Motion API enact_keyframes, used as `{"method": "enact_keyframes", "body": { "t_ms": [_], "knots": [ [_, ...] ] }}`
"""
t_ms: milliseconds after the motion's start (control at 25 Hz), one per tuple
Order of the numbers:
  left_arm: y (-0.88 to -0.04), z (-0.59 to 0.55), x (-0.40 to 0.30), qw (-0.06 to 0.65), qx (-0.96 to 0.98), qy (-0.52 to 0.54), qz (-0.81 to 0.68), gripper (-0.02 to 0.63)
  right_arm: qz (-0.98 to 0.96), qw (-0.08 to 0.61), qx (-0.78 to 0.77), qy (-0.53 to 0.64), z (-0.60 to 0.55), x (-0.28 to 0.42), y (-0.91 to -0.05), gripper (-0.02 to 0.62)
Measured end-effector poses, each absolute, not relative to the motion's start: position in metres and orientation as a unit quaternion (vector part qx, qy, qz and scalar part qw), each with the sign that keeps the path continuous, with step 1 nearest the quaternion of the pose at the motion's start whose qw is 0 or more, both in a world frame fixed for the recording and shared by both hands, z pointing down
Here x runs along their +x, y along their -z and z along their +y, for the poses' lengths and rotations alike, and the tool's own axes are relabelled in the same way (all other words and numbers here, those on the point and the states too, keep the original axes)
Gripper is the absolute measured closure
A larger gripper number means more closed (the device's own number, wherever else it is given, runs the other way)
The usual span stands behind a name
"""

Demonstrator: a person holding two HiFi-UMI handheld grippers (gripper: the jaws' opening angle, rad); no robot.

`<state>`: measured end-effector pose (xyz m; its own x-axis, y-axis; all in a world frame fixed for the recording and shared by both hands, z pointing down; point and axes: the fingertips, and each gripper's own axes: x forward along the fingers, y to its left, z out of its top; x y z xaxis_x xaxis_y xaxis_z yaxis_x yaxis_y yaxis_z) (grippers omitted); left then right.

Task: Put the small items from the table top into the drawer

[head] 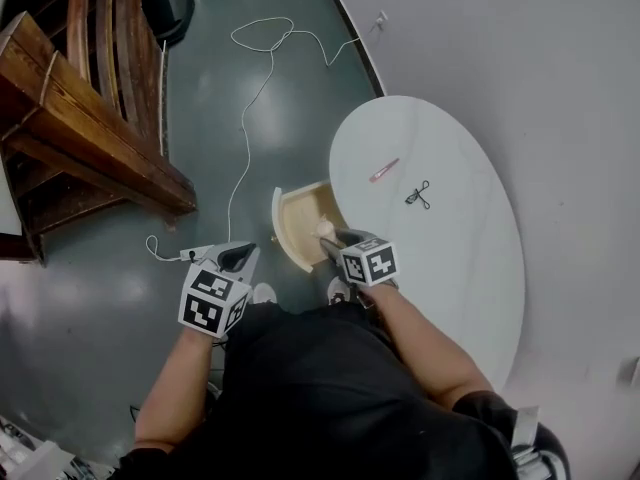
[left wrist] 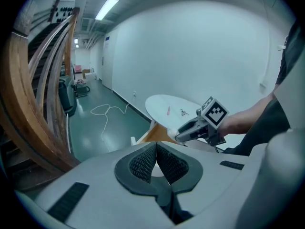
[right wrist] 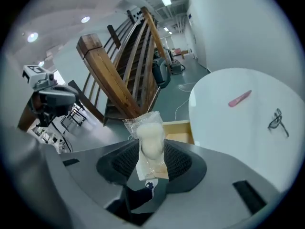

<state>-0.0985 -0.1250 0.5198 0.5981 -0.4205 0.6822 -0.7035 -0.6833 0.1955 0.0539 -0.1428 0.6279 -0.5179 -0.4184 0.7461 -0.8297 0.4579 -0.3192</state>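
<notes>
My right gripper is shut on a clear packet with a soft white item inside. In the head view the right gripper holds the packet over the open wooden drawer at the near edge of the white oval table. A pink stick and a small black clip lie on the table top. To the left of the drawer, my left gripper hangs over the floor. Its pads meet at the tips with nothing between them.
A large wooden rack stands on the floor at the left. A white cable snakes across the green floor to a power strip close to the left gripper. The wall runs behind the table.
</notes>
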Motion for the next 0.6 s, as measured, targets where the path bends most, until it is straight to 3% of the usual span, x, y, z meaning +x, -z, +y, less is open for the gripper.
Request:
{"method": "enact_keyframes", "body": {
  "t_ms": [600],
  "knots": [
    [-0.544,-0.114,-0.141,0.281,0.825,-0.317,-0.375,0.589,-0.730,0.353,0.392,-0.434,-0.196,0.002,-0.759,0.436]
  ]
}}
